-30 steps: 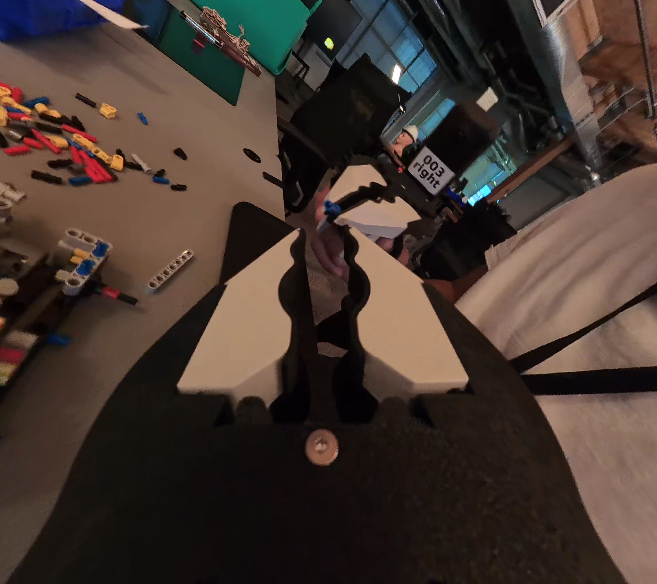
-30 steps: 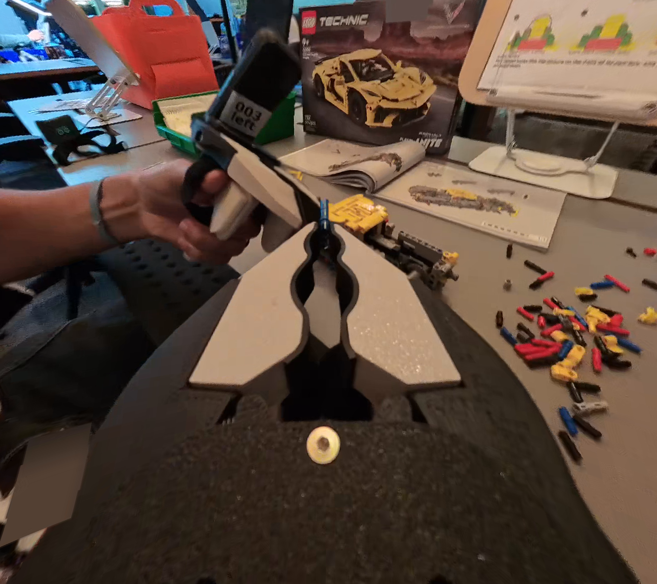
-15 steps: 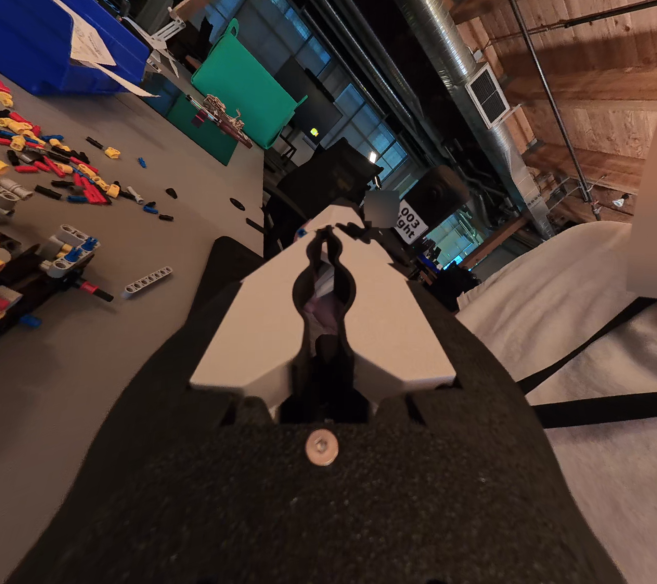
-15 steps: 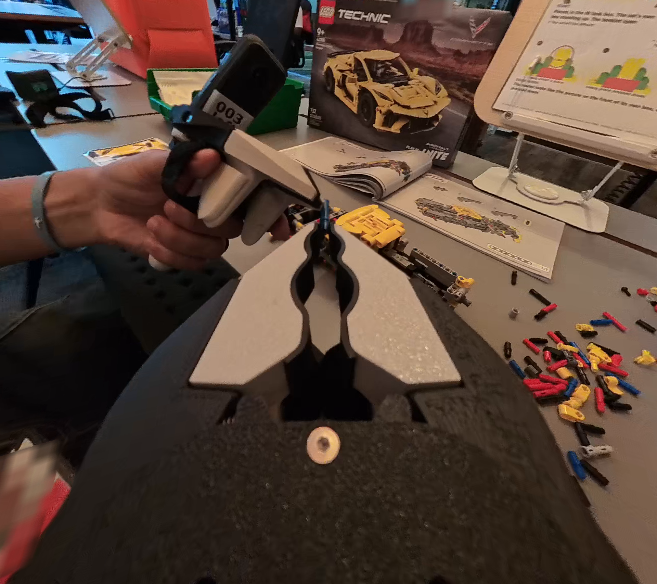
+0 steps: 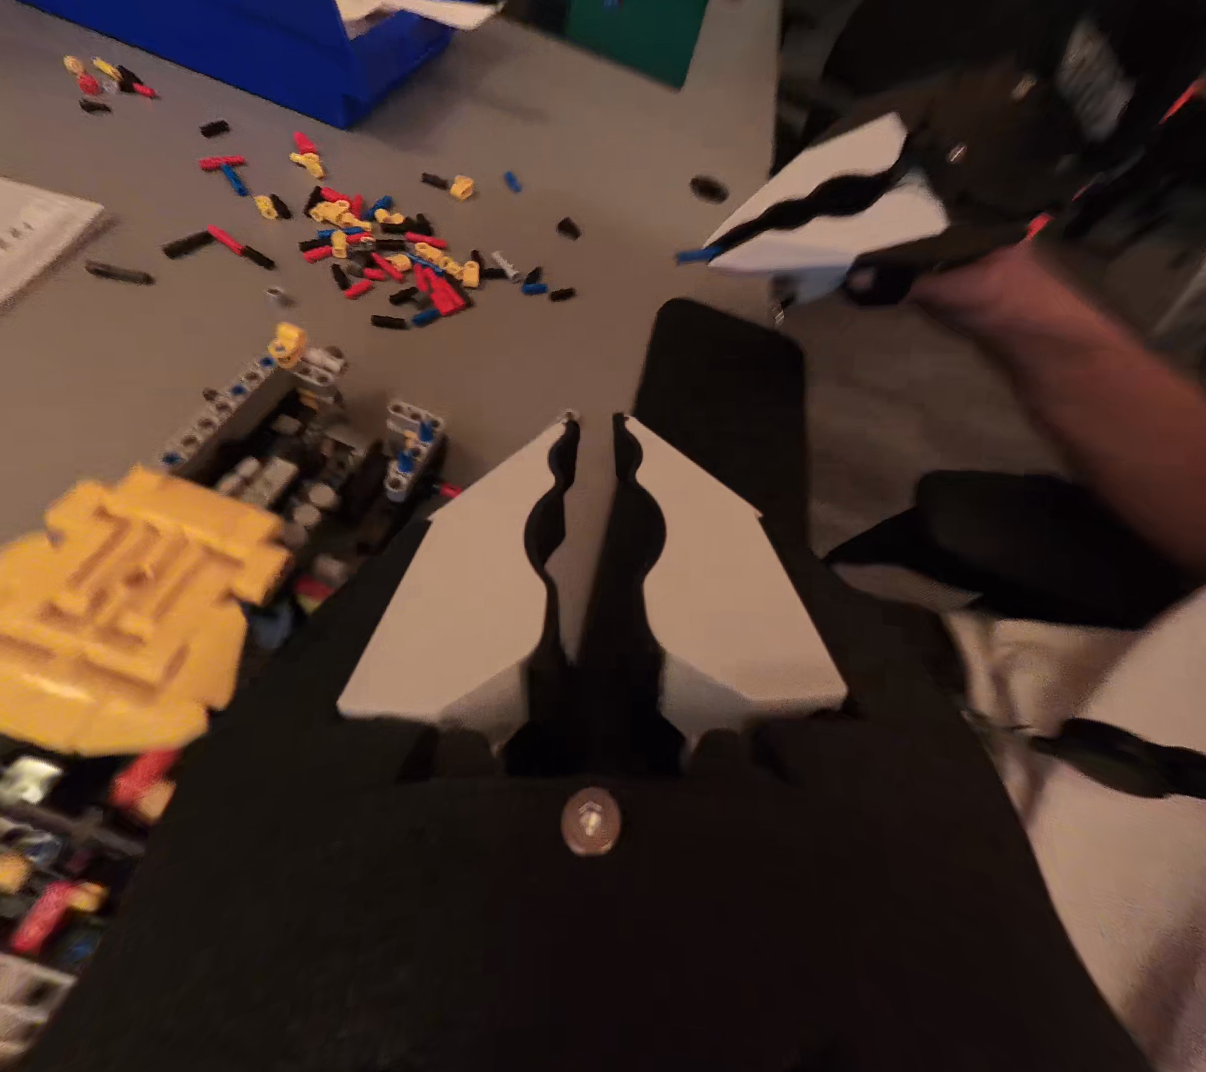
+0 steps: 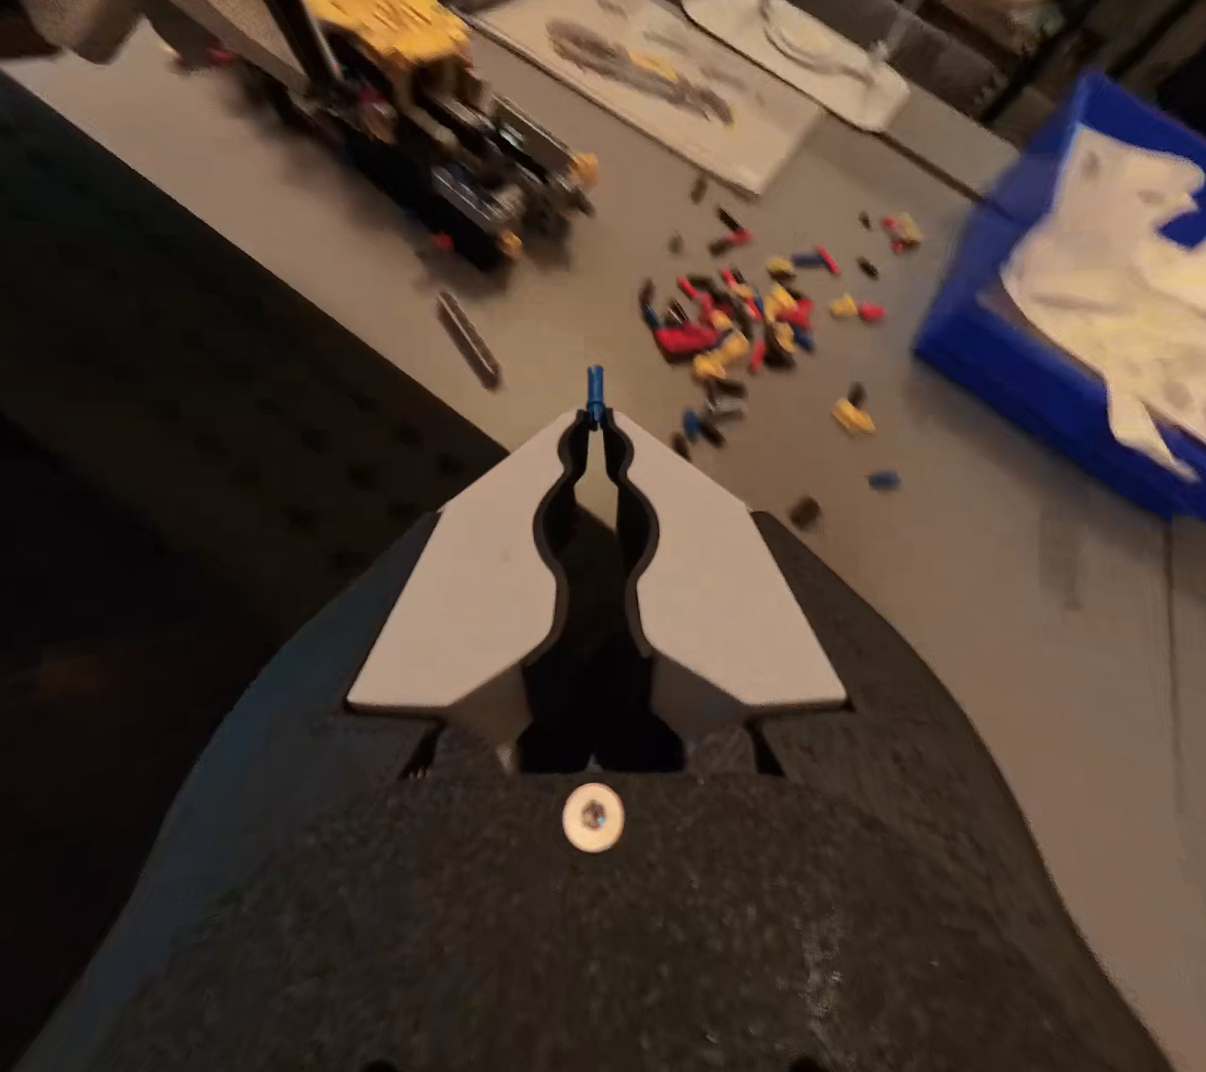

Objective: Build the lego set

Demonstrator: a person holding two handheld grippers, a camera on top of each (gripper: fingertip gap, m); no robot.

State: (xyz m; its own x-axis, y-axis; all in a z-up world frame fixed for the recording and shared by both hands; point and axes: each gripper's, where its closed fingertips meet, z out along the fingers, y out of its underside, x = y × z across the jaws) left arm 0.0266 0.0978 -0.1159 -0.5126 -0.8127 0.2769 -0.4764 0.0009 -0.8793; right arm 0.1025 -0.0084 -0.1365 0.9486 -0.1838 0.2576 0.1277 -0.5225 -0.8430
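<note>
Right gripper (image 6: 595,420) clenched on blue pin (image 6: 594,388) above grey table (image 6: 365,270), left gripper (image 5: 590,420) released beside part-built yellow car (image 5: 137,597), loose-piece pile (image 6: 737,322) and blue bin (image 6: 1057,388) ahead.

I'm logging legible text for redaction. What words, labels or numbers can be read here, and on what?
None can be read; motion blur smears all of it.
Instruction sheet on the table: print blurred.
Paper in the blue bin: blurred.
Tag on the right gripper: blurred.
</note>
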